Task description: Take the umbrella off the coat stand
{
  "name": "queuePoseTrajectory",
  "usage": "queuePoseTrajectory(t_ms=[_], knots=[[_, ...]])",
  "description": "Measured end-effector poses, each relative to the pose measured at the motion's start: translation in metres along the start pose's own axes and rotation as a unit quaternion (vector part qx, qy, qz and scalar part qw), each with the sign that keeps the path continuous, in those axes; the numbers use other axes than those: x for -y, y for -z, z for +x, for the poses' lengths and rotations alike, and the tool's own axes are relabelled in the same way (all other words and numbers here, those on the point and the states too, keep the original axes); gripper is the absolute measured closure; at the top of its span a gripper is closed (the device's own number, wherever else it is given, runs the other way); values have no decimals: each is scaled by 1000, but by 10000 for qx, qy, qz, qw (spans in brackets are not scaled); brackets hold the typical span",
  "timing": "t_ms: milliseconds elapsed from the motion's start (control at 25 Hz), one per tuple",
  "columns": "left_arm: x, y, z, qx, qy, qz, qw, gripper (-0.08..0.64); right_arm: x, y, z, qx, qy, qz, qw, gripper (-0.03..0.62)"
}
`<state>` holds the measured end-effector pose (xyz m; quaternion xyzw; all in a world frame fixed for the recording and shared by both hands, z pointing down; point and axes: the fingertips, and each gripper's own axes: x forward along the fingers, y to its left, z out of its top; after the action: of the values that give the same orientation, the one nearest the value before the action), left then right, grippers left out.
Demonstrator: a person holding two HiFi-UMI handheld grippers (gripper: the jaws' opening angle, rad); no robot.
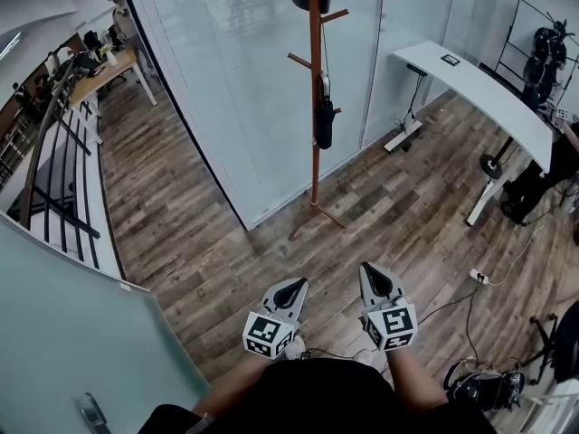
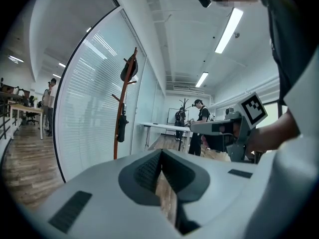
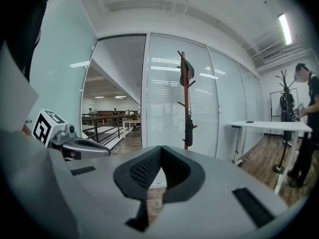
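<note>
Wooden floor (image 1: 389,215) runs to a glass wall (image 1: 235,80), where the coat stand (image 1: 315,152) carries the folded black umbrella (image 1: 324,120) on a side peg. Both the left gripper (image 1: 293,286) and the right gripper (image 1: 374,277) are closed, empty, well apart from it. Pulling sideways could probably tip the thin stand.

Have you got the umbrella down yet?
Not yet. Nothing is done: the umbrella still hangs on the coat stand. In hand: nothing; the left tool and right tool are shut, empty, well short of it. Left: reach it, grip it, lift it off.
</note>
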<state>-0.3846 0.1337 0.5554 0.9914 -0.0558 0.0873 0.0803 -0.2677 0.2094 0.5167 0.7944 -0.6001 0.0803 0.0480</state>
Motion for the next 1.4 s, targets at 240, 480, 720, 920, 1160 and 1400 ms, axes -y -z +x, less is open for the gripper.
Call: queuePoseTrajectory(t_ms=[240, 480, 720, 920, 1160, 1400], knots=[[-37, -6, -3, -27, 199, 88, 9998, 545, -22, -8, 30, 60, 128, 86, 9999, 586], [-62, -8, 1, 8, 209, -12, 9998, 545, -22, -4, 49, -94, 260, 58, 9996, 586], [-80, -6, 28, -85, 143, 34, 9999, 545, -6, -5, 73, 2, 83, 213, 9997, 586], [-80, -9, 72, -199, 127, 57, 9997, 545, 25, -12, 99, 114, -164, 195, 9996, 586], [-82, -27, 137, -250, 56, 139, 9996, 545, 75, -21, 125, 49, -404, 256, 9988, 586], [-79, -45, 205, -250, -111, 296, 9992, 545, 141, -31, 149, 93, -599, 244, 9979, 586]])
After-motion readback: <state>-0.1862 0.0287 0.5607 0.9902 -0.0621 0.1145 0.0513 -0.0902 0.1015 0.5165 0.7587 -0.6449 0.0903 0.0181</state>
